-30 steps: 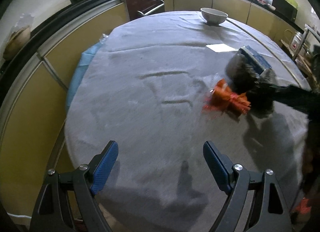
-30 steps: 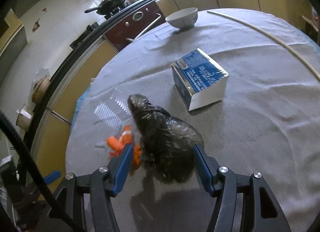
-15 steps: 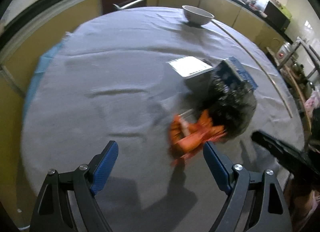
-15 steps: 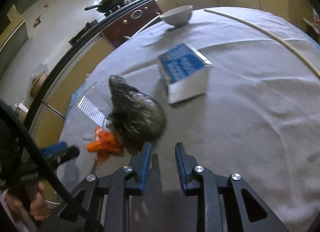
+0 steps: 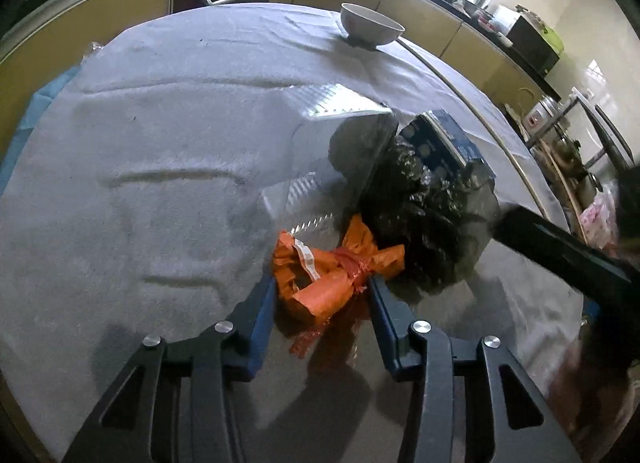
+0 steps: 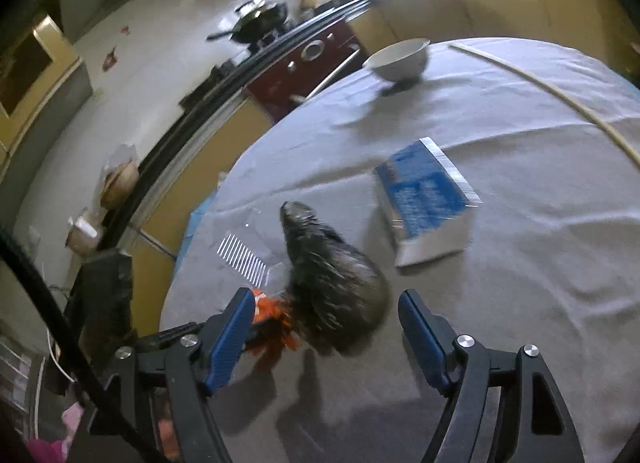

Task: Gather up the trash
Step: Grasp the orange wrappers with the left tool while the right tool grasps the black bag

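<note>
Two claws swapped roles in the last second. Left claw (image 5: 322,291), wide and short of the trash a second ago, now brackets the orange netting (image 5: 328,269), pads touching both sides, likely closing on it. Right claw (image 6: 326,313), near shut half a second back, has reopened wide; black bag (image 6: 332,279) sits loose on the bench (image 6: 520,303) between its tips, blue box (image 6: 428,203) further ahead.

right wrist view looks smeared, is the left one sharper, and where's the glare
Right wrist view: motion blur smears the black bag and blue box. Left wrist view: sharper, with glare on the clear plastic sheet and a bright window behind; fisheye bends both.
</note>
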`<state>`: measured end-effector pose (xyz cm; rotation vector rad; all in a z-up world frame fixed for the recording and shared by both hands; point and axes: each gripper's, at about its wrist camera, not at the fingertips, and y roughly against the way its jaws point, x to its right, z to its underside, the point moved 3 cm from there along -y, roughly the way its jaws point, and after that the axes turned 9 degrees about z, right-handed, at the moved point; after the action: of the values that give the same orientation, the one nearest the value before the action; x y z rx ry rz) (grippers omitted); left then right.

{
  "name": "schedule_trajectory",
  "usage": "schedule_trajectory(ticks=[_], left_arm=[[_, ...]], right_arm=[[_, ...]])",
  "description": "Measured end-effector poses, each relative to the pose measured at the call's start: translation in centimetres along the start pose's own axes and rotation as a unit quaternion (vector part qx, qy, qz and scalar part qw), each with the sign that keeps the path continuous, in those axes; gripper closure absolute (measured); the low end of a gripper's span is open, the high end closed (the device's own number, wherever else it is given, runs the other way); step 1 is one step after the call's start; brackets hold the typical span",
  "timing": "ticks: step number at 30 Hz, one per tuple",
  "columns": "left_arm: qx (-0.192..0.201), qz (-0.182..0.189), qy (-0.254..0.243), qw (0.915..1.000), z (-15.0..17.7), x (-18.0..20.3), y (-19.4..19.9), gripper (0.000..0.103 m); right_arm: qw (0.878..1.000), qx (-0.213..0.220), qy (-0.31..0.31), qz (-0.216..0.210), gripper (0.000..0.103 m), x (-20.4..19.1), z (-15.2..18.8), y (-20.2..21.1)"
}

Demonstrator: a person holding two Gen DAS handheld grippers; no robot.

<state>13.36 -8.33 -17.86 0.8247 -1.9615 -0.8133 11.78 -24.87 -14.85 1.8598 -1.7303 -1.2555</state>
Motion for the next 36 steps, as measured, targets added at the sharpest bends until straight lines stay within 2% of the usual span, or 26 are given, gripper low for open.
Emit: schedule_trajectory(ticks=[4,5,6,9,13,16,28,31,34,36], left_arm=[[-0.001,0.004,-0.008,1.0,1.3,-0.7,1.6,0.056],[0.0,0.006,-0.011,0.9999,1.5,-0.9,2.3,0.056],[0.0,0.005,-0.014,0.9999,1.9,-1.0,2.8,0.056],[0.003,-0.005,-0.019,0.9998,2.9,-1.4,4.1,0.056],[0.009,-0.022,-0.015,0.9996,3.7,-1.8,5.4,0.056],[0.012,-0.034,-0.023,0.9991,4.1,-1.5,5.7,0.056],[0.013,-0.025,-0.054,0.9981,6.2,2.4,6.9,0.056],[0.016,-0.024,-0.066,0.9974,7.1,3.5,7.3,0.056],[0.01,-0.021,-0.073,0.9971,8.5,4.4,7.3,0.056],[0.001,-0.017,-0.074,0.9971,9.4,4.7,7.0,0.056]], right_arm=[[0.999,-0.02,0.018,0.024,0.028,-1.7,-0.5,-3.4],[0.999,-0.024,0.021,0.029,0.039,-1.7,-0.4,-4.1],[0.999,-0.032,0.023,0.034,0.063,-1.8,-0.3,-4.8],[0.999,-0.025,0.022,0.041,0.069,-1.8,0.4,-4.7],[0.998,-0.016,0.026,0.06,0.072,-1.1,1.7,-2.9],[0.998,-0.015,0.007,0.059,0.072,0.1,3.5,-0.3],[0.997,0.024,-0.055,0.058,0.073,4.0,10.7,10.9],[0.996,0.023,-0.061,0.065,0.073,4.7,12.4,12.3],[0.995,-0.004,-0.065,0.074,0.073,5.3,14.4,13.1],[0.995,-0.018,-0.069,0.077,0.066,5.9,15.5,13.6]])
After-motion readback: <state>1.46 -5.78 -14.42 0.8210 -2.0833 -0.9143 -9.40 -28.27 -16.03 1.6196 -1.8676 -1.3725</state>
